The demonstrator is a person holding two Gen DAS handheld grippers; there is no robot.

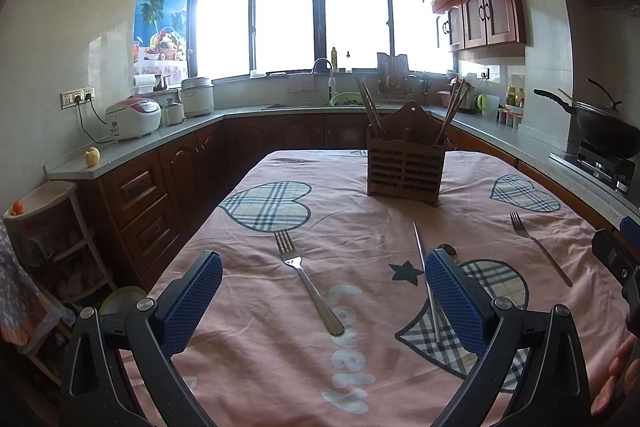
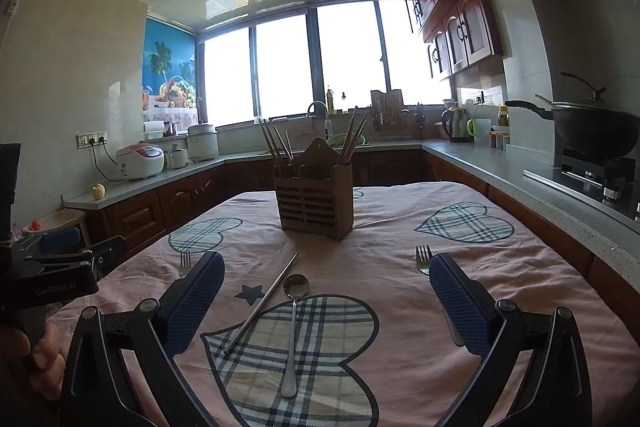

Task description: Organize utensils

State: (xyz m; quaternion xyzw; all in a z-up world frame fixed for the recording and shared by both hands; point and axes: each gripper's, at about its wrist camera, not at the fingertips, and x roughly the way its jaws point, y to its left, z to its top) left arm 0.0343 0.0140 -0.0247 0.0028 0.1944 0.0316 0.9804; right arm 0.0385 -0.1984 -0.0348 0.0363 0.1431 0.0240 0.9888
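Note:
A brown wooden utensil holder (image 1: 405,165) with chopsticks stands at the table's far middle; it also shows in the right wrist view (image 2: 314,205). On the pink cloth lie a fork (image 1: 308,279), a metal chopstick (image 1: 426,277), a spoon bowl (image 1: 447,249) partly behind my left gripper's right finger, and a second fork (image 1: 540,249). My left gripper (image 1: 324,299) is open above the first fork. My right gripper (image 2: 326,301) is open above the spoon (image 2: 294,327) and the metal chopstick (image 2: 262,307). A fork (image 2: 423,259) lies by its right finger, another fork (image 2: 185,263) by its left.
The table carries a pink cloth (image 1: 280,355) with plaid hearts. Kitchen counters run along the left, back and right, with a rice cooker (image 1: 134,117) on the left and a wok (image 2: 592,125) on the stove at right. The left gripper's body (image 2: 48,275) shows at the right wrist view's left edge.

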